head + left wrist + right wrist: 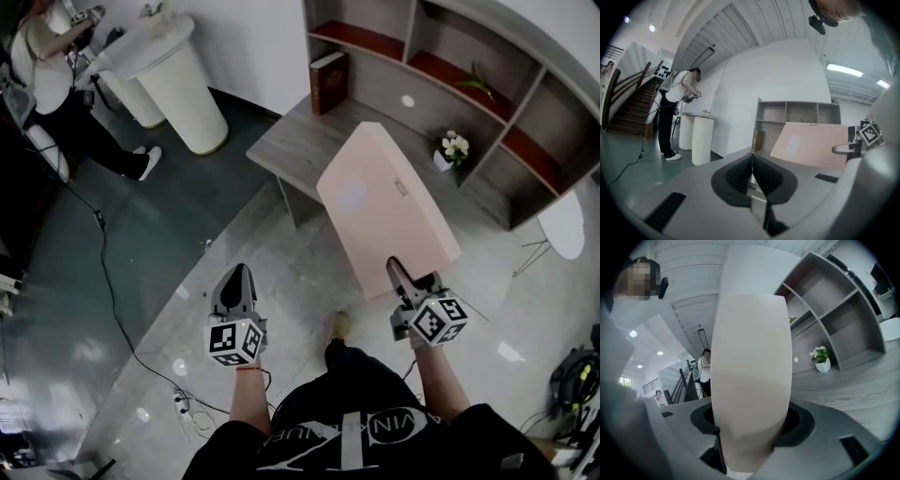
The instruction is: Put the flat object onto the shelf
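Observation:
A flat pale pink box (386,206) hangs in the air in front of the grey shelf unit (441,89), held by its near edge. My right gripper (401,276) is shut on that edge; in the right gripper view the box (752,380) fills the gap between the jaws and hides what lies ahead. My left gripper (235,281) is at the left of the head view, apart from the box, with its jaws shut on nothing. From the left gripper view the box (811,145) shows to the right, with the shelf unit (797,115) behind it.
A brown book (327,82) stands on the grey counter (300,131), with a white flower pot (450,150) to its right. White pedestals (173,80) and a person (56,84) are at the far left. A cable and power strip (183,408) lie on the floor.

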### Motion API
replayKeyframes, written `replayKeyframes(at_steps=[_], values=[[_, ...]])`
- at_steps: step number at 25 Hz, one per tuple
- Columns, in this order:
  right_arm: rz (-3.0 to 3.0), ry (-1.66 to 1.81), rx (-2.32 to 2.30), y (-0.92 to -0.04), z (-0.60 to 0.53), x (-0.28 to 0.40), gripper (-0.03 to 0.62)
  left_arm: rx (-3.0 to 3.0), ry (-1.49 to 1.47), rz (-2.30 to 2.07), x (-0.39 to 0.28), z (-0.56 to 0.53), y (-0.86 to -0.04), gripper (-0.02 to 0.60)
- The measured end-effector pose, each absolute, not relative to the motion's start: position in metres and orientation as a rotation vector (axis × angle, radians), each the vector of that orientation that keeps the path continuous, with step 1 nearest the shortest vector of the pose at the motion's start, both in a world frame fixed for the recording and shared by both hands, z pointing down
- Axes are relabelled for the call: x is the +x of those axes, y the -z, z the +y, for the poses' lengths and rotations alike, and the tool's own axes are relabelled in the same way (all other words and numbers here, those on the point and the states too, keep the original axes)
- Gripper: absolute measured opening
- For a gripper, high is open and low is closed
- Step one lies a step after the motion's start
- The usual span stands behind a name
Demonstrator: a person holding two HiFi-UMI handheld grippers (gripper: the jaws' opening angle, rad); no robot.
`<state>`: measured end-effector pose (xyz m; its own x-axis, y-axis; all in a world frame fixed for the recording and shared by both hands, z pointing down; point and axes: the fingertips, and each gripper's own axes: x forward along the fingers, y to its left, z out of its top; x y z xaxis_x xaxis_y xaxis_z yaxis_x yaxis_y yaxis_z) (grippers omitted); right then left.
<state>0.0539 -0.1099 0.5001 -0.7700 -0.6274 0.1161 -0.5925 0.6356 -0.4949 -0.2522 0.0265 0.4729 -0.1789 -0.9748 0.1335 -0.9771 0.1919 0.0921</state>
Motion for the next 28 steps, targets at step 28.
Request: replayKeyframes(at_steps=[28], values=[[2.629,1.009,-1.118,-0.526,-0.222,0.037,0.289,1.996,-0.035,-2.221,-0.278,-0.12,-0.469,0.006]])
